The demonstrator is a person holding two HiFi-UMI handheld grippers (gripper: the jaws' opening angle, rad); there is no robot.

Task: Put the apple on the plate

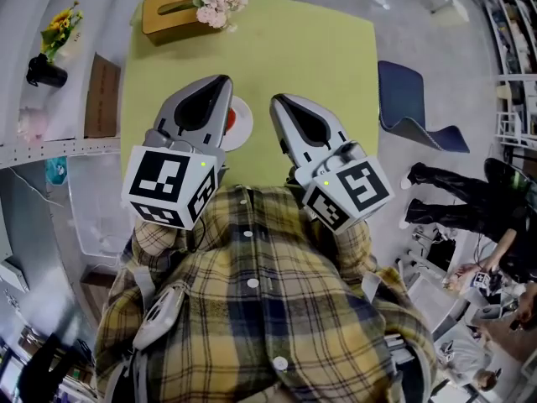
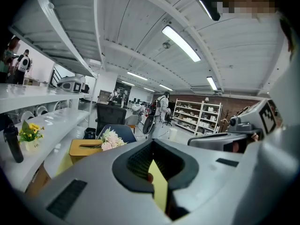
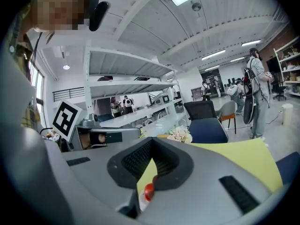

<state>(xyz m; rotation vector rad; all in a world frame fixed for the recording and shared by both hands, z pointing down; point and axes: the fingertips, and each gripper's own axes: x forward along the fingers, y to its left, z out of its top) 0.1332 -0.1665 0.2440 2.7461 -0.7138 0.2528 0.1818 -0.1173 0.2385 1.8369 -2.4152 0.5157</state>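
Both sets of jaws together, left gripper [image 1: 224,82], right gripper [image 1: 278,102]; apple [image 1: 231,122] seemingly on plate [image 1: 244,125]

Right tool [image 3: 152,146], jaws closed tip to tip, nothing gripped. Through the slit beneath them: red apple [image 3: 149,191], a sliver of white plate [image 3: 142,203] just below it, on the yellow-green counter [image 3: 243,158]. Left tool [image 3: 135,134] alongside. Pale flowers [image 3: 179,134] at the counter's far edge; blue chair [image 3: 206,130] beyond.
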